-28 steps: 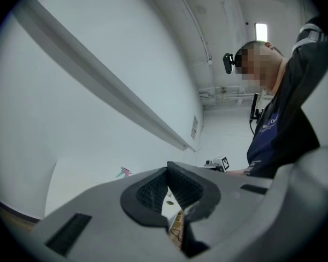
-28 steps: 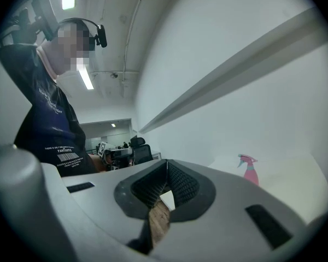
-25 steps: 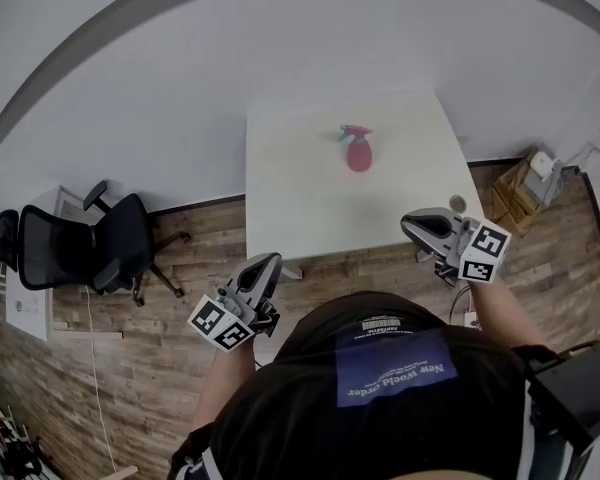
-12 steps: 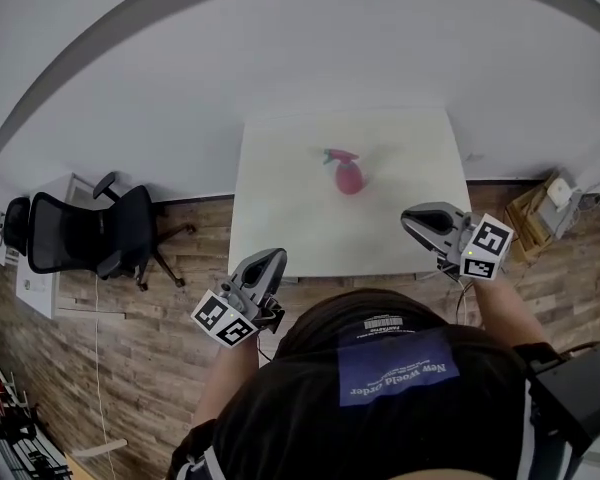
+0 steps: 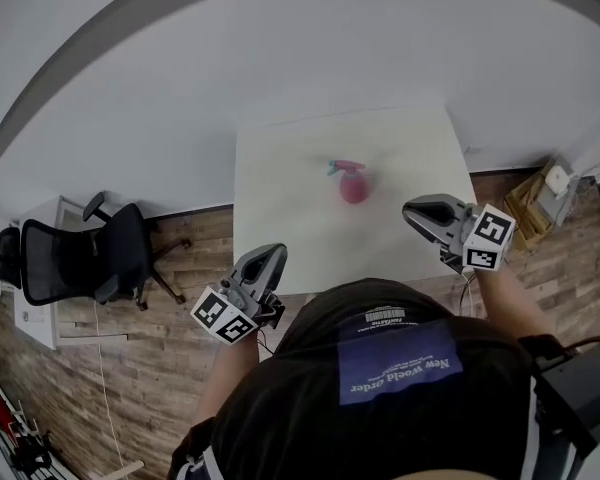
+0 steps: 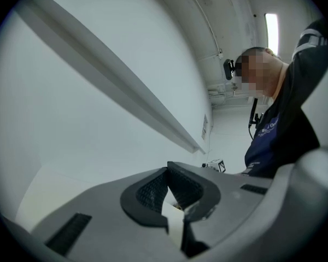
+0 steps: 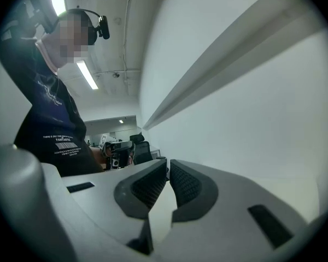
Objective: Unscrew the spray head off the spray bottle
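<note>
On smooth white table [image 5: 280, 193], bulbous pink spray bottle [image 5: 353, 185]

From the head camera we look steeply down past the person [image 5: 390, 388] wearing it, over wooden floor [image 5: 150, 338] to the white counter [image 5: 280, 198] ahead, which stands against a pale wall [image 5: 280, 58]. The left tool [image 5: 271, 254] and right tool [image 5: 411, 209] sit low in that view, either side of the body. Each tool's camera rides just behind its own jaws, so close that they fill the lower half of its picture, and faces roughly level along the wall. We see the person at the right edge from the left tool's camera and at the left edge from the right tool's, and each camera catches the other tool, small and far off.
</note>
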Demonstrator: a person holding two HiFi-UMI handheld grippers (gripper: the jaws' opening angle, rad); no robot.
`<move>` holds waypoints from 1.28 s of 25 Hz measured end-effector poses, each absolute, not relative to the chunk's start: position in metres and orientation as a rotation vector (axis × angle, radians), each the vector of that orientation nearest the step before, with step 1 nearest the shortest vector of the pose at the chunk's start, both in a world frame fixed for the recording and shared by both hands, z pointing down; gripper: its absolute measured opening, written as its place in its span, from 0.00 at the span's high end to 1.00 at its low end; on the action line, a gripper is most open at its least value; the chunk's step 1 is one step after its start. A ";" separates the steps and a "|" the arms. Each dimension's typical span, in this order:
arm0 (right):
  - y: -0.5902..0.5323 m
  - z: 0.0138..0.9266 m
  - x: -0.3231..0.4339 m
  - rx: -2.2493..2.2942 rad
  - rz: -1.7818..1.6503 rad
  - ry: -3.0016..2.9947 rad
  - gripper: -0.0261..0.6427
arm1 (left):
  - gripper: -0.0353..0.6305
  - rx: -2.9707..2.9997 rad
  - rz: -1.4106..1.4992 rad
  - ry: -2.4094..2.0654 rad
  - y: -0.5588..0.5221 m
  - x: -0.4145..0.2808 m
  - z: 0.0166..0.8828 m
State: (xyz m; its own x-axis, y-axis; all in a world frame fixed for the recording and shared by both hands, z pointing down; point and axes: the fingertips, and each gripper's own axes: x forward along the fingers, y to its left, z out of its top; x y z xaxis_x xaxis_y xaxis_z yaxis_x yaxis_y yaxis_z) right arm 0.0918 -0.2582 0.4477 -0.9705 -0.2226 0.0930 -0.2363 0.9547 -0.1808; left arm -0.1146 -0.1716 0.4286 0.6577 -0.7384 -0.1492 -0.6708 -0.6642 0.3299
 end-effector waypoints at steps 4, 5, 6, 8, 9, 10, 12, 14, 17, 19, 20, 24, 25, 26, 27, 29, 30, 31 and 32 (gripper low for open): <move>-0.269 0.440 0.053 0.442 0.272 -3.001 0.97 | 0.94 2.683 -0.371 -1.076 -0.191 -0.159 0.426; -0.272 0.440 0.044 0.470 0.267 -2.988 0.97 | 0.94 2.694 -0.372 -1.058 -0.196 -0.170 0.424; -0.276 0.440 0.035 0.501 0.265 -2.974 0.97 | 0.94 2.706 -0.372 -1.039 -0.202 -0.181 0.423; -0.284 0.443 0.019 0.555 0.275 -2.946 0.97 | 0.94 2.722 -0.376 -0.996 -0.212 -0.198 0.424; -0.286 0.446 0.012 0.573 0.284 -2.930 0.97 | 0.94 2.725 -0.378 -0.974 -0.216 -0.205 0.427; -0.288 0.449 0.006 0.586 0.290 -2.914 0.97 | 0.94 2.728 -0.376 -0.954 -0.219 -0.210 0.430; -0.288 0.454 -0.004 0.601 0.296 -2.889 0.97 | 0.94 2.730 -0.366 -0.924 -0.222 -0.220 0.438; -0.291 0.458 -0.012 0.607 0.297 -2.871 0.97 | 0.94 2.716 -0.367 -0.915 -0.225 -0.228 0.446; -0.298 0.465 -0.015 0.587 0.275 -2.833 0.97 | 0.94 2.680 -0.390 -0.934 -0.229 -0.232 0.452; -0.308 0.471 -0.012 0.548 0.259 -2.805 0.96 | 0.94 2.669 -0.393 -0.967 -0.232 -0.228 0.452; -0.315 0.475 -0.009 0.513 0.251 -2.788 0.93 | 0.94 2.666 -0.392 -0.992 -0.234 -0.225 0.452; -0.353 0.501 -0.001 0.323 0.146 -2.629 0.76 | 0.94 2.622 -0.420 -1.123 -0.244 -0.213 0.450; -0.360 0.509 -0.001 0.275 0.103 -2.572 0.73 | 0.94 2.606 -0.427 -1.149 -0.244 -0.210 0.450; -0.367 0.516 -0.003 0.226 0.064 -2.516 0.72 | 0.94 2.590 -0.430 -1.170 -0.244 -0.208 0.452; -0.374 0.524 -0.005 0.178 0.031 -2.461 0.71 | 0.94 2.576 -0.429 -1.187 -0.244 -0.205 0.454; -0.384 0.542 -0.013 0.093 -0.019 -2.355 0.70 | 0.94 2.554 -0.426 -1.211 -0.245 -0.200 0.459; -0.387 0.552 -0.016 0.055 -0.039 -2.300 0.70 | 0.94 2.548 -0.422 -1.220 -0.245 -0.198 0.461; -0.389 0.563 -0.017 0.019 -0.058 -2.244 0.69 | 0.94 2.544 -0.417 -1.229 -0.243 -0.195 0.462; -0.391 0.574 -0.018 -0.015 -0.074 -2.189 0.69 | 0.94 2.543 -0.411 -1.237 -0.243 -0.193 0.463</move>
